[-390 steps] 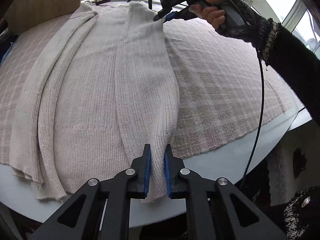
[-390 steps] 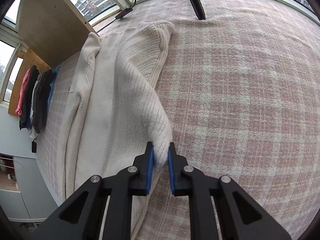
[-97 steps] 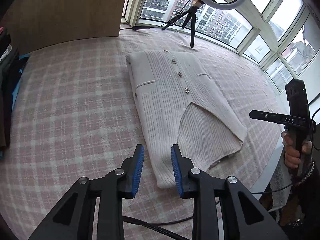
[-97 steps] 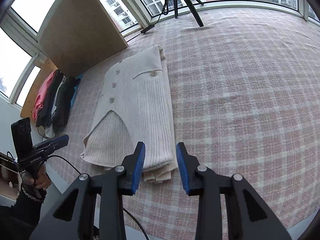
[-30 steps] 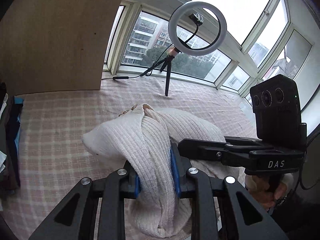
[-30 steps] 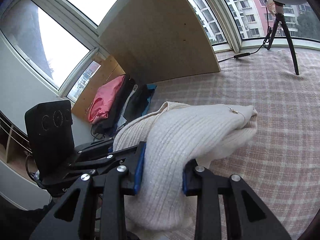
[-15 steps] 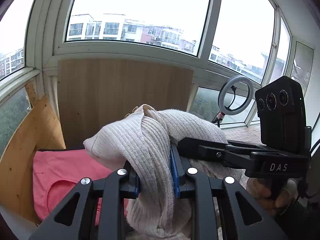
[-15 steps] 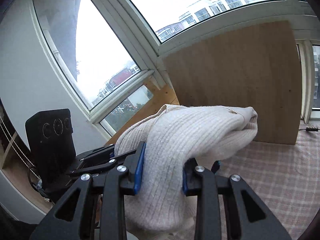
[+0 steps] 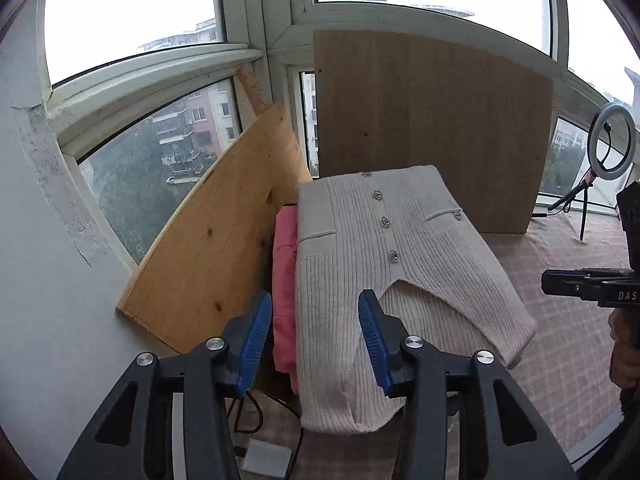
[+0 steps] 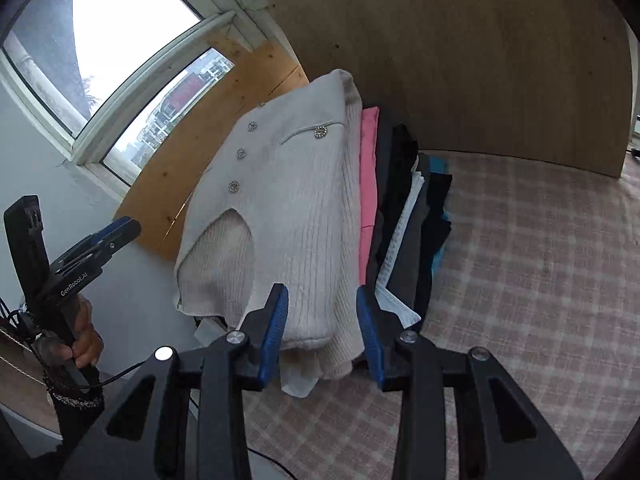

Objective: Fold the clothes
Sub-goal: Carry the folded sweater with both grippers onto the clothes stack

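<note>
Here, nearest the left wrist camera, the left gripper (image 9: 316, 334) has its blue-padded fingers (image 9: 253, 338) spread wide, holding nothing; the near end of the folded cream cardigan (image 9: 384, 276) shows in the gap between them, though whether a pad brushes the knit cannot be told. The right wrist view shows much the same: the right gripper (image 10: 322, 334) stands open, its fingers (image 10: 367, 330) apart on either side of the cardigan's (image 10: 288, 216) near hem, gripping nothing.

Only the right view lays bare what the cardigan rests on: a stack of folded clothes (image 10: 412, 216), pink, black, white, grey and blue layers seen edge-on, sitting on the pink checked cloth (image 10: 532, 272). From the left view just the pink garment (image 9: 285, 280) peeps out beside the cardigan, directly under it. The left view alone shows a small white box (image 9: 266, 458) with cables below the pile, and, far off by the window, a ring light (image 9: 612, 144) on a tripod.

Each camera catches the other tool: the right gripper (image 9: 588, 286) at the right edge of the left view, the left gripper (image 10: 100, 242) in the person's hand at the left edge of the right view. Behind the pile lean a pale plywood board (image 9: 216, 240) and a darker wooden panel (image 9: 432, 120).
</note>
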